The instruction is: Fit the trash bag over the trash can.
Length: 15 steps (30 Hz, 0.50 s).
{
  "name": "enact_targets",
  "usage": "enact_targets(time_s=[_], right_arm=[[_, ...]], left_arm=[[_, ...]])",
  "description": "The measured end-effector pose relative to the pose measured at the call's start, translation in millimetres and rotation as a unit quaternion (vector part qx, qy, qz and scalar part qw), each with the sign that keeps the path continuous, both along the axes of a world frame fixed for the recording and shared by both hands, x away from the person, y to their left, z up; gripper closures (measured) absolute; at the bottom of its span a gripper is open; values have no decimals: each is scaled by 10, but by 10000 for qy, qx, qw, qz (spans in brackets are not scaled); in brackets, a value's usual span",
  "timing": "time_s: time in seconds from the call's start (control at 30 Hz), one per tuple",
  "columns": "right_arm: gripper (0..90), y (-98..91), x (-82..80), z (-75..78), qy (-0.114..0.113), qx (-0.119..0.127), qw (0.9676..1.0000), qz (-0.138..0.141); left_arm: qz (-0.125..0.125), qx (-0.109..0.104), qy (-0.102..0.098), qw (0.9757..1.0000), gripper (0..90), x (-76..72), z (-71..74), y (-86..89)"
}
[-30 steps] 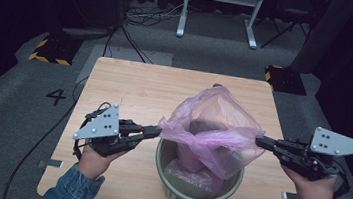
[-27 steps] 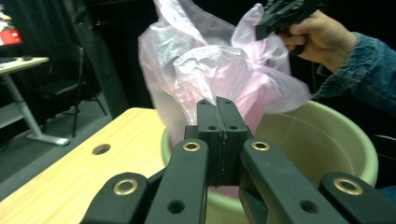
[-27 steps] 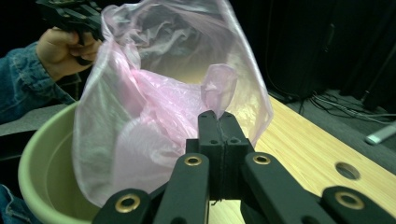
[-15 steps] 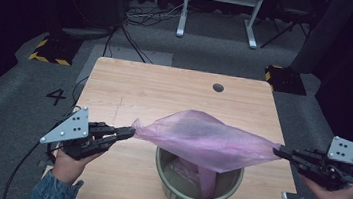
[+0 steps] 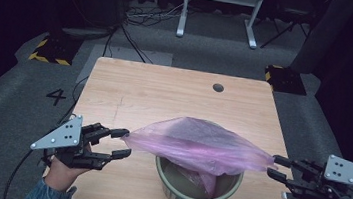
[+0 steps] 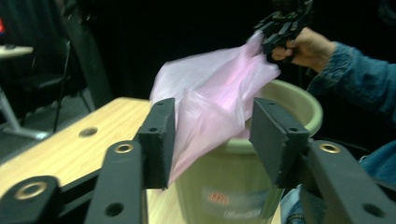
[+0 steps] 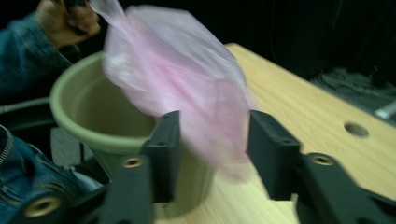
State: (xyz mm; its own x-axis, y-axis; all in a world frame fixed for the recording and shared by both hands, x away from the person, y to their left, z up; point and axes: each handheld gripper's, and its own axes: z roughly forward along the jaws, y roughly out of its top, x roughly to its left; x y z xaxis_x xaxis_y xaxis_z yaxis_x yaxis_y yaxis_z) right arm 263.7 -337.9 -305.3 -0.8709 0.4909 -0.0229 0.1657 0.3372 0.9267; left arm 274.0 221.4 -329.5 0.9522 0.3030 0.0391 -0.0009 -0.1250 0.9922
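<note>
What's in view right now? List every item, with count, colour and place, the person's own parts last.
bag: one, pink, stretched above the bucket between both grippers
bucket: one, green, near edge of the table
table: one, light wood, centre, with a hole near its far right
frame: one, white, on the floor beyond the table
number 4: one, black, on the grey floor at left
left gripper: one, black, jaws just opening, bag edge between them
right gripper: one, black, jaws just opening, at the bag's other end

Pink bag [image 5: 199, 145] drapes over bucket [image 5: 194, 189] mouth; far tabletop [image 5: 165, 88] free.
</note>
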Motion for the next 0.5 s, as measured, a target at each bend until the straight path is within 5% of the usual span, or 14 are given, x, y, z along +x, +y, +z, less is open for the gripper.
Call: enact_targets(time_s=[0.27,0.5], right_arm=[[468,33,13,177,-413,165,9990,52],[461,122,235,221,-476,2,9989,-43]], left_arm=[[2,36,-218,9998,441,84,246,-163],[-42,617,-62,9981,427,226,225,-434]])
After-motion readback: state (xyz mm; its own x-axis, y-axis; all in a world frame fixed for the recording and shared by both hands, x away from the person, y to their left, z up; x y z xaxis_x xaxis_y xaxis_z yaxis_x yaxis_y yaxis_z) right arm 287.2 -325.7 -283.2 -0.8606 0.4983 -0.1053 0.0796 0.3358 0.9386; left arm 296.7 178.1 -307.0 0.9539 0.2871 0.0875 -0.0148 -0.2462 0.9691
